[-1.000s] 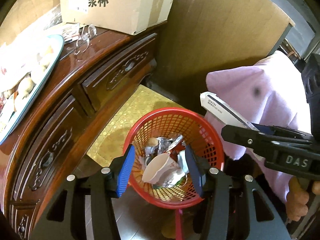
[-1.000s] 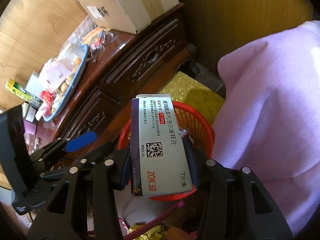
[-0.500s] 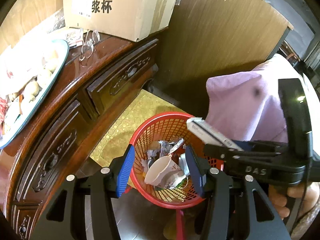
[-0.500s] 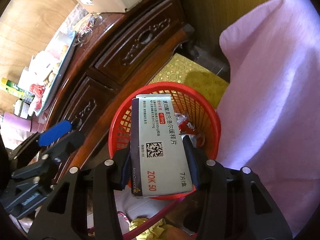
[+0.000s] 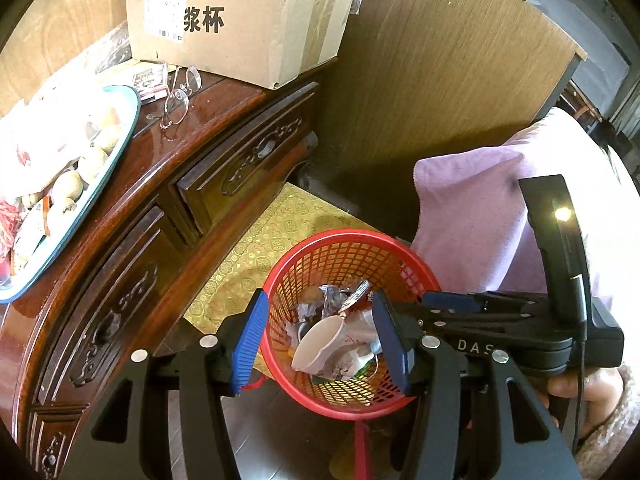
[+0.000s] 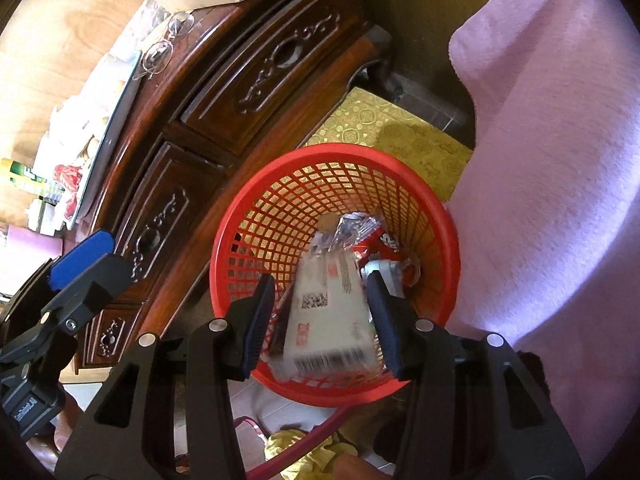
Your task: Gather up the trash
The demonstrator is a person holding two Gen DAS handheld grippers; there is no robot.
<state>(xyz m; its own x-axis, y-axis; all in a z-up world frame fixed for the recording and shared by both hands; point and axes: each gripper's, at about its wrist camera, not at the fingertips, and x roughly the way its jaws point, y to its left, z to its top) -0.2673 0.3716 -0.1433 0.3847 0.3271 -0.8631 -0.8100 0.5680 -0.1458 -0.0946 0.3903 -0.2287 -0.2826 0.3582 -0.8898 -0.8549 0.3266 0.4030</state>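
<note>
A red mesh basket (image 5: 320,252) (image 6: 256,220) stands on the floor beside a dark wooden cabinet and holds a paper cup (image 5: 318,346), foil and wrappers. My right gripper (image 6: 322,320) is open over the basket's near rim. A white medicine box (image 6: 328,312), blurred, is loose between its fingers and falling into the basket. My left gripper (image 5: 324,340) is open and empty above the basket. The right gripper also shows in the left wrist view (image 5: 452,300), at the basket's right rim.
The carved cabinet (image 5: 132,216) carries a cardboard box (image 5: 240,16), glasses (image 5: 178,96) and a tray of food (image 5: 60,168). A gold mat (image 5: 260,248) lies under the basket. A pink cloth (image 6: 552,160) hangs at the right. A wooden panel stands behind.
My right gripper moved over the basket, opened and let go of the medicine box, which now drops in. My left gripper has stayed open above the basket.
</note>
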